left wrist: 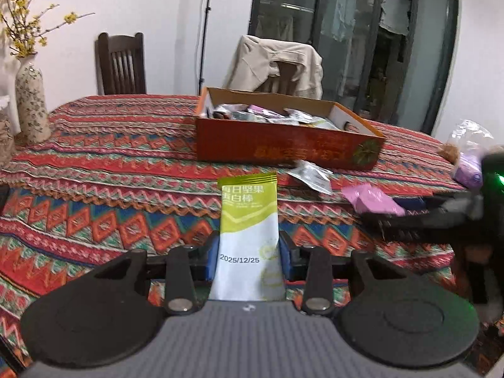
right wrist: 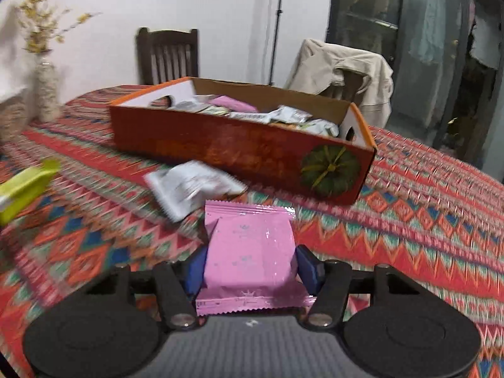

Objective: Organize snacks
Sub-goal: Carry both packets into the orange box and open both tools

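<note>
While gripping one snack each, poised short of the orange box (right wrist: 239, 154) on the patterned tabletop (right wrist: 425, 220). Left hand-held gripper (left wrist: 249, 255) clamped on a green-and-white bar packet (left wrist: 249, 220); right hand-held gripper (right wrist: 250, 267) clamped on a pink packet (right wrist: 249, 245). Likely mid-carry; next, reaching over the rim, releasing. Silver packet (right wrist: 189, 189) lying just beside the box.

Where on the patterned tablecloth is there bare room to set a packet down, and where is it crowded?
Bare cloth lies between the floral ceramic vase and the orange cardboard box, and right of the box toward the table edge. Crowded: the box interior, full of packets, and its front, where a silver foil packet lies.
</note>
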Demonstrator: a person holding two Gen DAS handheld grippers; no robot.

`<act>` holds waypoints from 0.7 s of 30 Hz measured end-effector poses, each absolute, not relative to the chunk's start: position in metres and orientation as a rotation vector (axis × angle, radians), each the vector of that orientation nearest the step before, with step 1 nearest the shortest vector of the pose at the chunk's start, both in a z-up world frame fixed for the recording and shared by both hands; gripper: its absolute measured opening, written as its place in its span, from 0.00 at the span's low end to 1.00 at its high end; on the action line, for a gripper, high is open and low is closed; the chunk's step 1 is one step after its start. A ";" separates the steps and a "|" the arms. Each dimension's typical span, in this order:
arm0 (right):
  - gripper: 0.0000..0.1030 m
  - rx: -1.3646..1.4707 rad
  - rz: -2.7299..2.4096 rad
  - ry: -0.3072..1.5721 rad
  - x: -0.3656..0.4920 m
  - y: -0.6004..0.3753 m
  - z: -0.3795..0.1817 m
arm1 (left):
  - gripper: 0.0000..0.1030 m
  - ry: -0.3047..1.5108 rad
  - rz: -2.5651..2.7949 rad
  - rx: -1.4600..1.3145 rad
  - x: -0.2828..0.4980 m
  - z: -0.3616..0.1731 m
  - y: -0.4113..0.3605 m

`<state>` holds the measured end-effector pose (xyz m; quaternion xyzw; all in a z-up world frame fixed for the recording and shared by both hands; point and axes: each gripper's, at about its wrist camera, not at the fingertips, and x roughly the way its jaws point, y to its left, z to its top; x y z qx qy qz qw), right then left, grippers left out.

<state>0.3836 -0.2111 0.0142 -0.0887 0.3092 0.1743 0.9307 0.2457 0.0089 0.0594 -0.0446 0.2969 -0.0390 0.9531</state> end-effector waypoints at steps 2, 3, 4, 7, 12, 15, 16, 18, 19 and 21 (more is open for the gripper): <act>0.57 -0.157 0.368 0.636 0.357 -0.222 0.015 | 0.38 0.629 -0.129 -0.113 0.242 0.059 -0.001; 0.57 -0.124 0.382 0.641 0.342 -0.228 0.016 | 0.38 0.641 -0.163 -0.118 0.239 0.058 -0.007; 0.57 -0.087 0.407 0.646 0.324 -0.235 0.017 | 0.38 0.650 -0.188 -0.119 0.237 0.057 -0.014; 0.57 0.004 0.433 0.658 0.283 -0.253 0.018 | 0.38 0.658 -0.243 -0.093 0.233 0.058 -0.036; 0.57 0.042 0.398 0.649 0.253 -0.272 0.018 | 0.38 0.642 -0.267 -0.057 0.229 0.062 -0.057; 0.57 0.047 0.376 0.638 0.254 -0.278 0.019 | 0.38 0.634 -0.261 -0.060 0.232 0.065 -0.059; 0.57 0.055 0.380 0.630 0.255 -0.280 0.020 | 0.38 0.633 -0.259 -0.062 0.234 0.067 -0.058; 0.57 0.071 0.396 0.617 0.259 -0.281 0.024 | 0.37 0.629 -0.261 -0.062 0.247 0.074 -0.057; 0.57 0.077 0.405 0.608 0.262 -0.283 0.027 | 0.37 0.615 -0.268 -0.064 0.252 0.080 -0.054; 0.57 0.076 0.422 0.587 0.272 -0.283 0.036 | 0.37 0.568 -0.305 -0.087 0.268 0.101 -0.049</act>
